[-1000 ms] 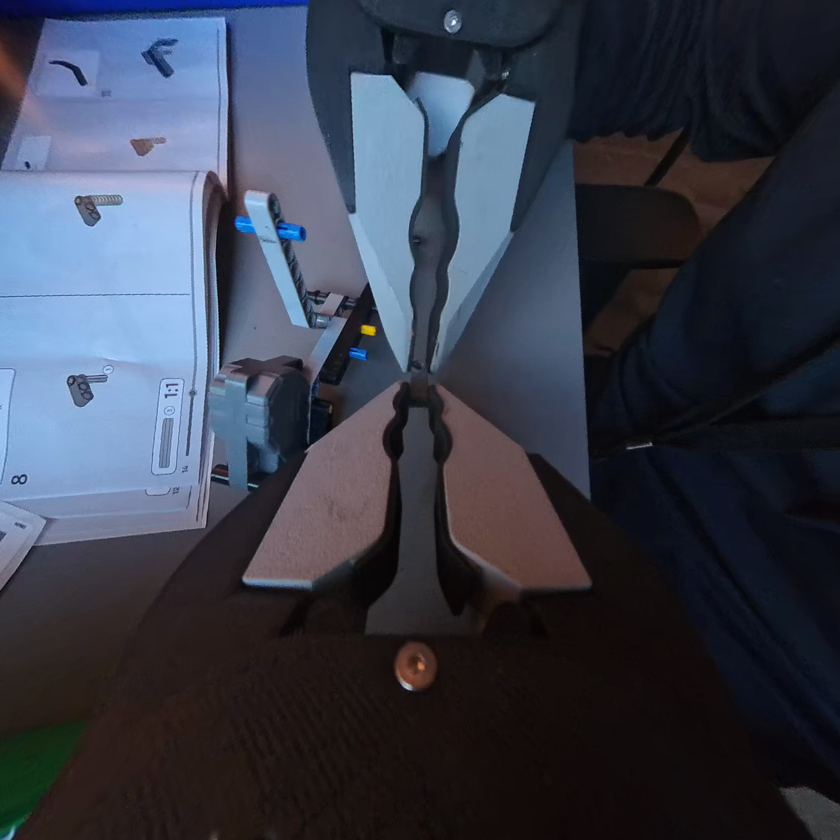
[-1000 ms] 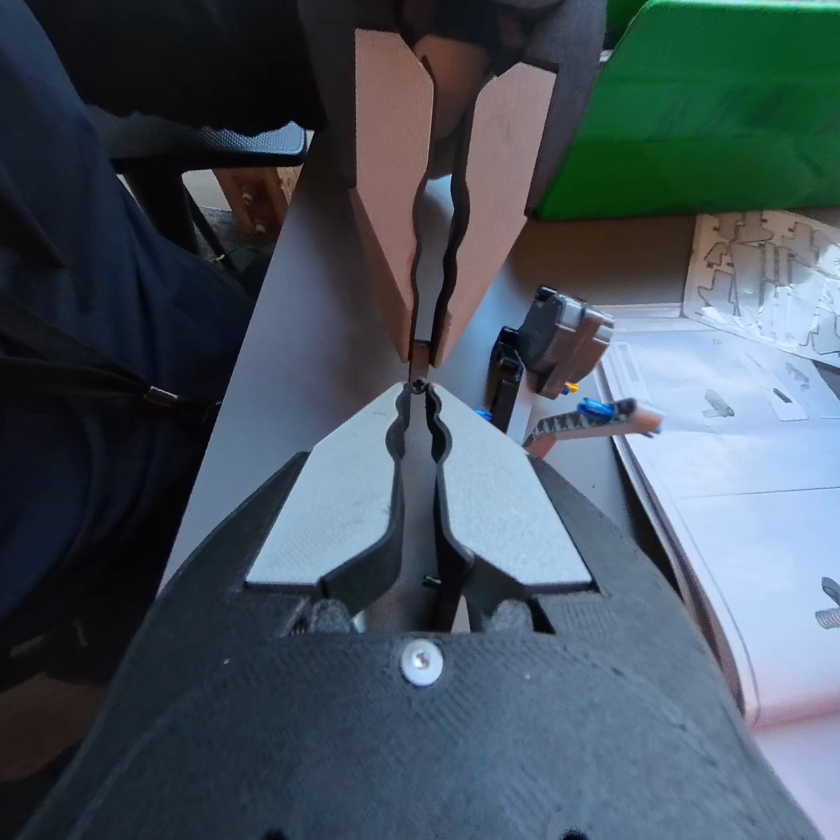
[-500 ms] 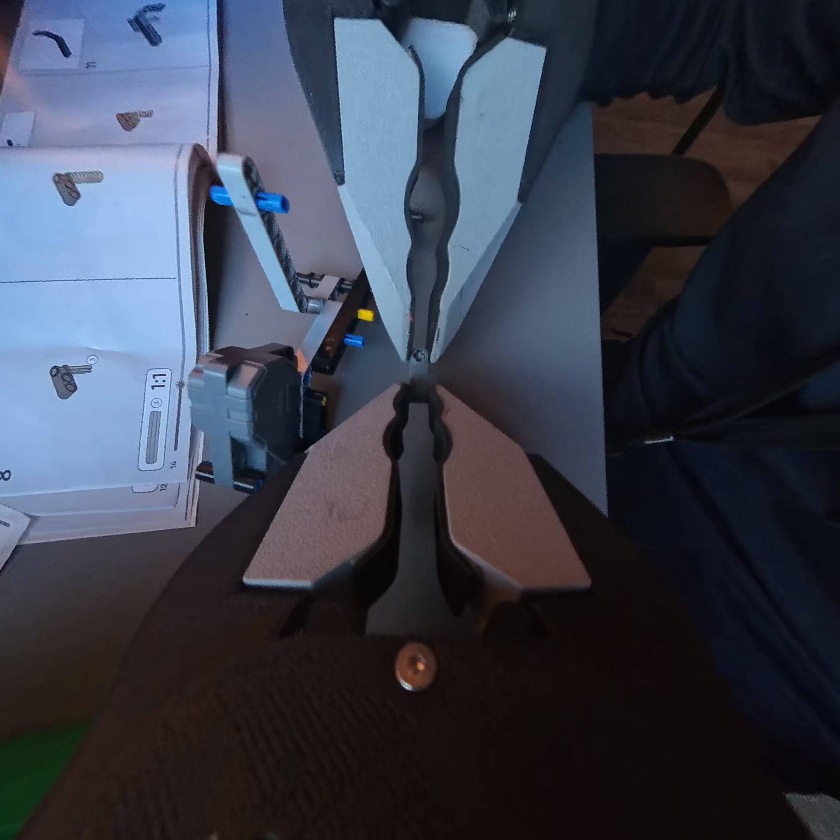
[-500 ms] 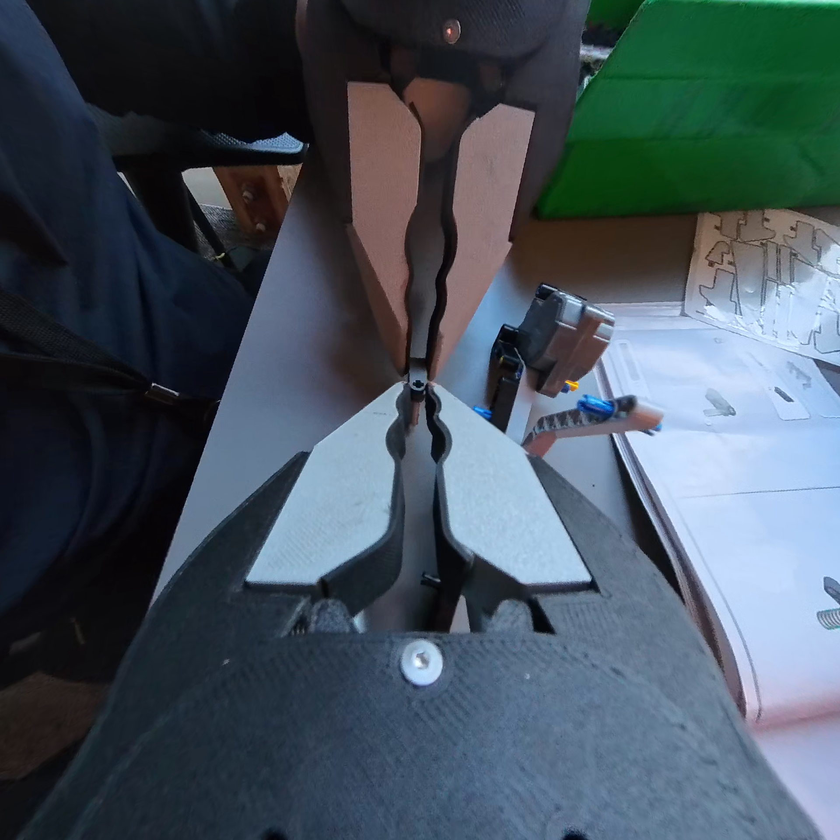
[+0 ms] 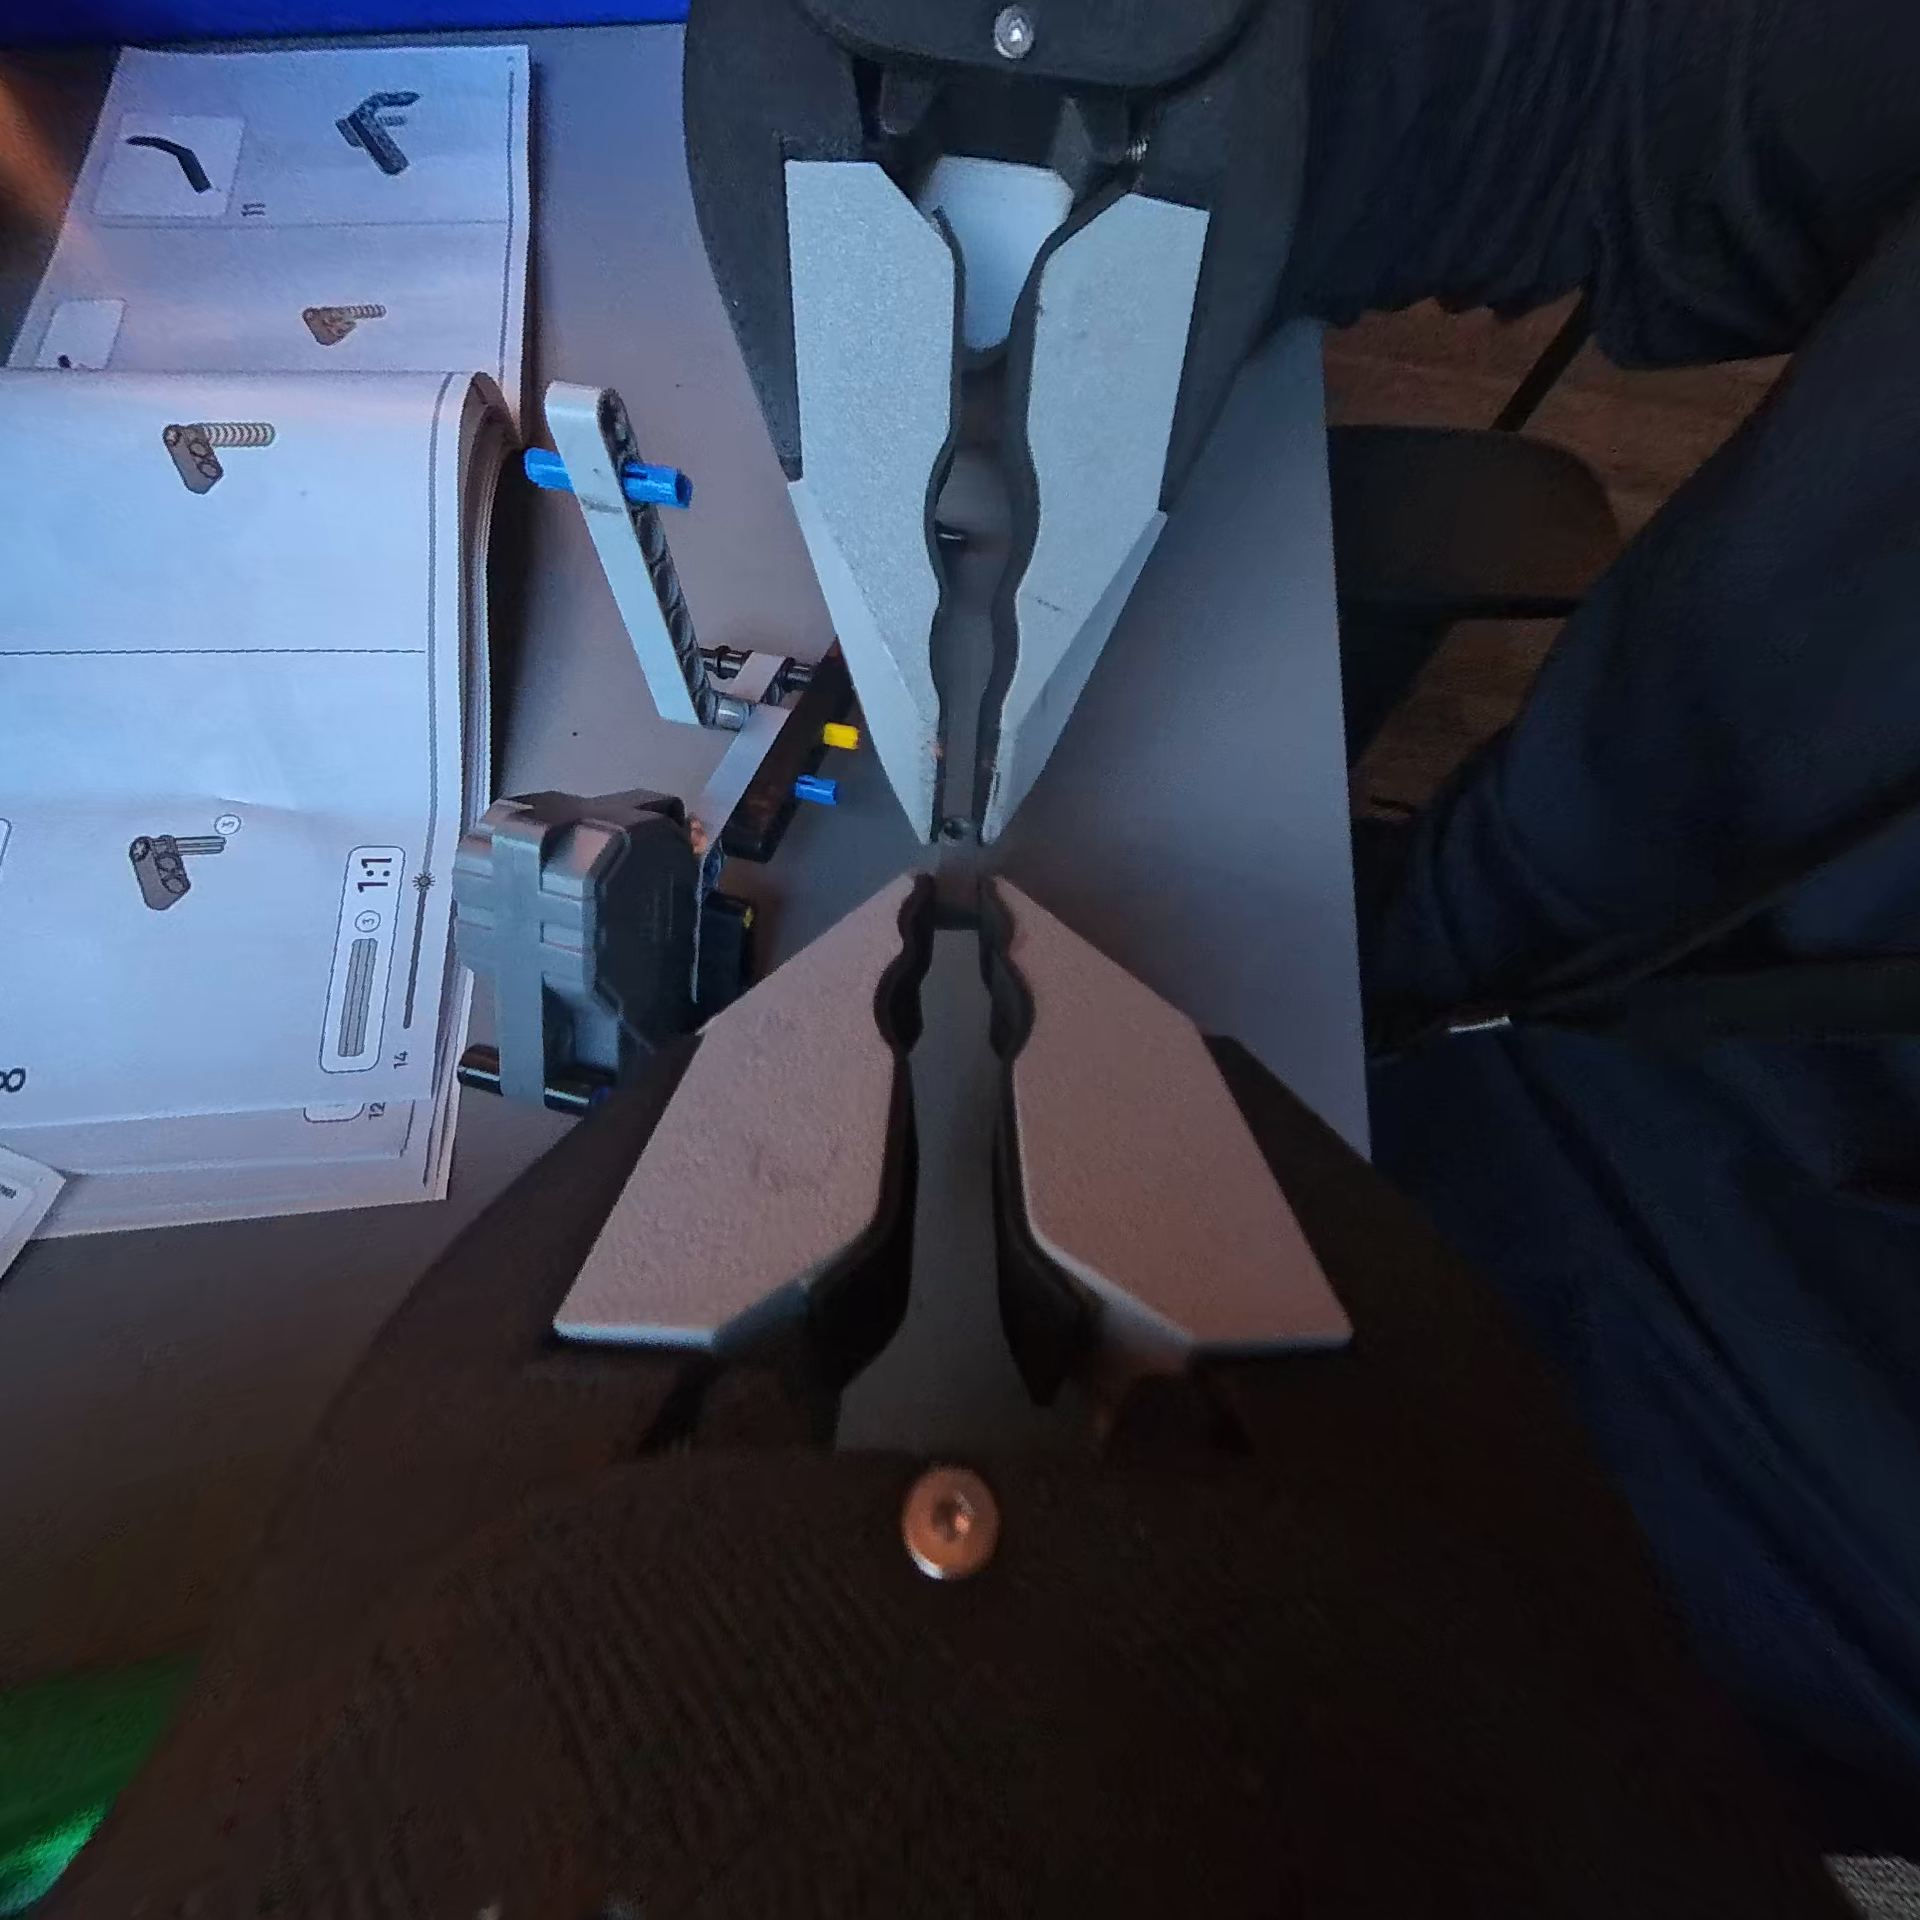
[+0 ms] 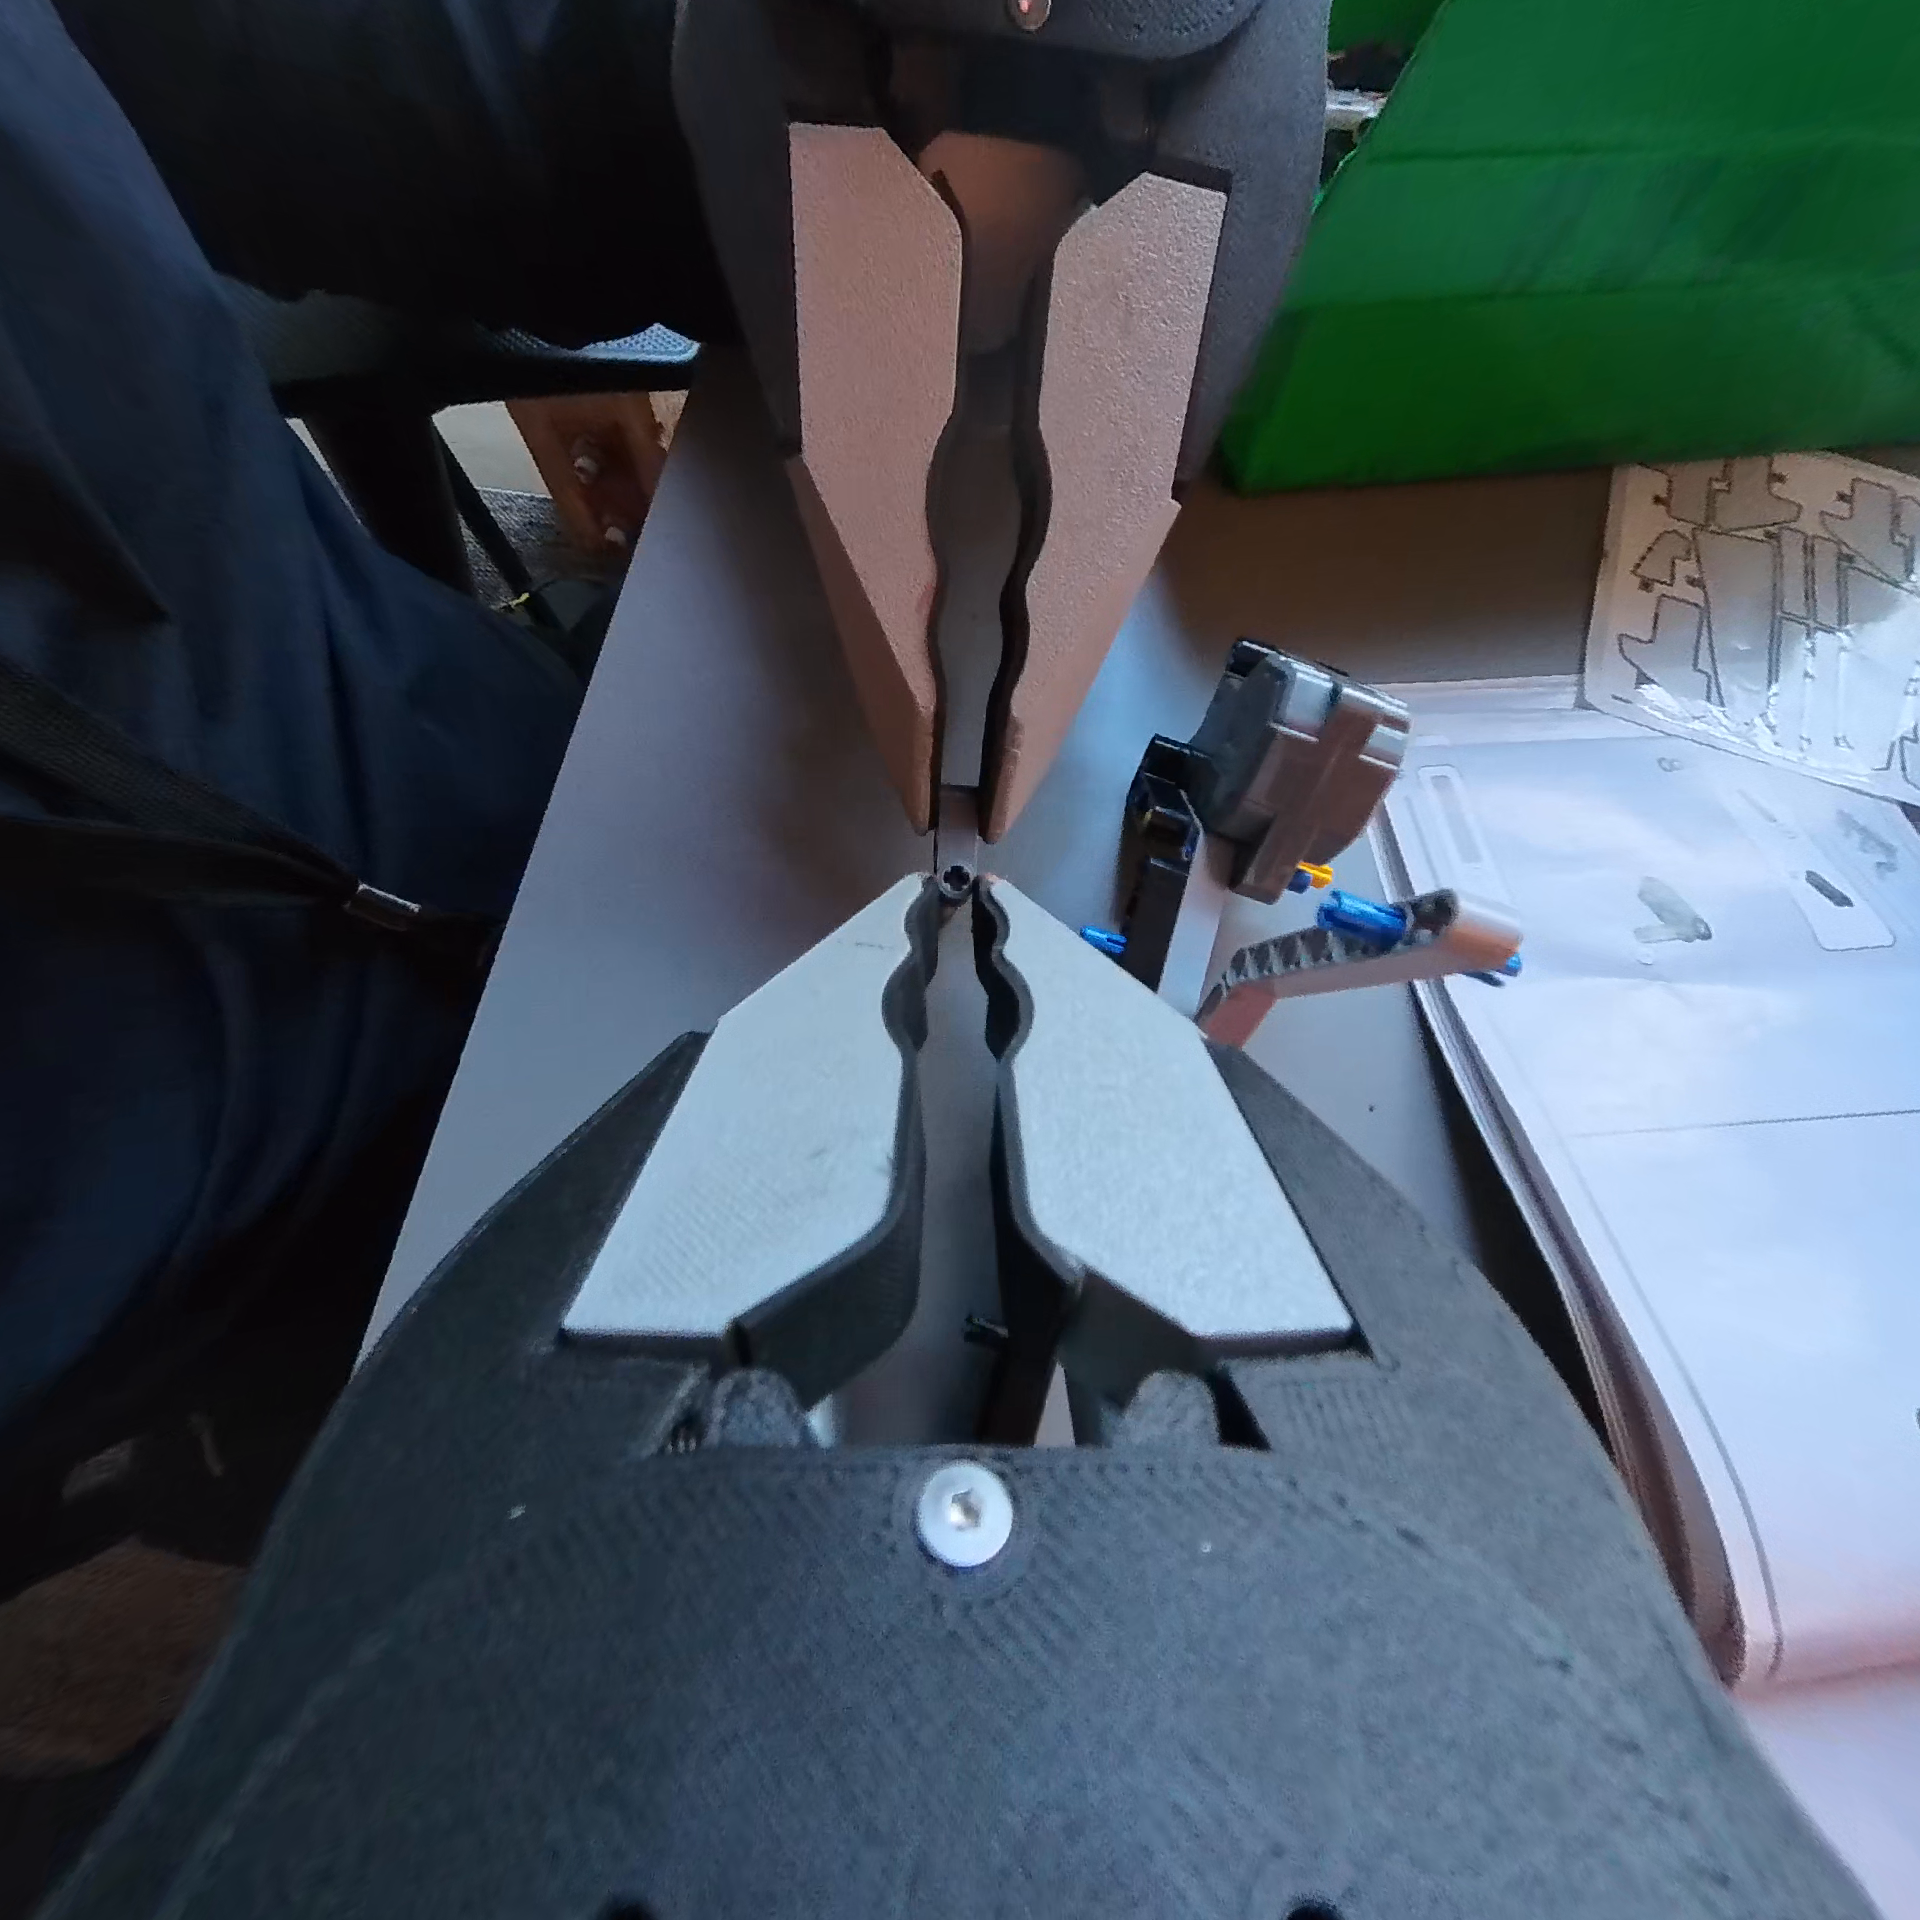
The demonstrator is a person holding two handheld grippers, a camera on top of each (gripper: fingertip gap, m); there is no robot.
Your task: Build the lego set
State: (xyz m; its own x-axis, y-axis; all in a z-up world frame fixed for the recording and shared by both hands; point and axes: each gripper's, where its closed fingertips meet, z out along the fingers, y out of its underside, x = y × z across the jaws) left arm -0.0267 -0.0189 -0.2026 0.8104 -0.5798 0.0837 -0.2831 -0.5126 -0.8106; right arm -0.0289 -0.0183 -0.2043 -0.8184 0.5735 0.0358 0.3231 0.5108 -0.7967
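Tip to tip above the grey bench (image 5: 1226, 623), the left tongs (image 5: 954, 902) and right tongs (image 6: 951, 902) each clamped one end of a small dark lego pin (image 6: 954, 878). The grey-and-black lego assembly (image 5: 592, 925) lay beside an open white instruction booklet (image 5: 218, 727).

Table (image 5: 1195, 727): smooth, matt grey
Booklet (image 5: 208, 727): white paper
Motor block (image 5: 582, 914): grey plastic
Finger pads (image 6: 758, 1174): matt, finely grained
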